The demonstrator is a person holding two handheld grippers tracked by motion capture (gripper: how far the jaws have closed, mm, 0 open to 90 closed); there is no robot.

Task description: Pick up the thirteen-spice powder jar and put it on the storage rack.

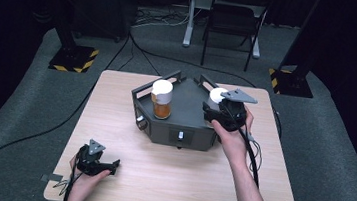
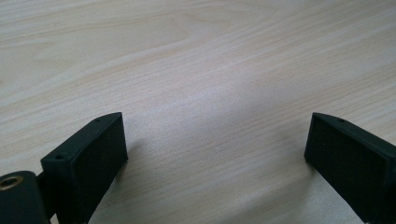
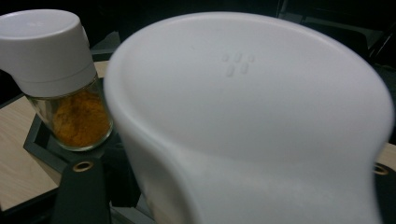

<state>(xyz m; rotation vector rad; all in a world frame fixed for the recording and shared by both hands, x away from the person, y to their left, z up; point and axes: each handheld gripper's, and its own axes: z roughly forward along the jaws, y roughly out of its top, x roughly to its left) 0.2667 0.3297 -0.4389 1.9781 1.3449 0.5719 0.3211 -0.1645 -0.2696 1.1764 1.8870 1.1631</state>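
A glass spice jar [image 1: 161, 100] with orange powder and a white cap stands on the left of a dark hexagonal rack [image 1: 191, 132] at the table's middle. In the right gripper view this jar [image 3: 65, 93] stands at the upper left. My right gripper [image 1: 217, 108] is over the rack's right side, shut on a second white-capped jar [image 1: 217, 94]. That jar's cap [image 3: 252, 116] looms close and blurred between the jaws of my right gripper [image 3: 233, 186]. My left gripper [image 1: 108, 165] rests low on the table near the front left, open. Bare wood lies between the black pads of my left gripper [image 2: 215, 149].
The light wooden table [image 1: 168, 180] stands on grey carpet. Behind it are a black chair [image 1: 232, 25], a stand leg [image 1: 189, 26], two posts with striped bases [image 1: 72, 59] and floor cables. The rack has raised rails [image 3: 37, 144] at its edges.
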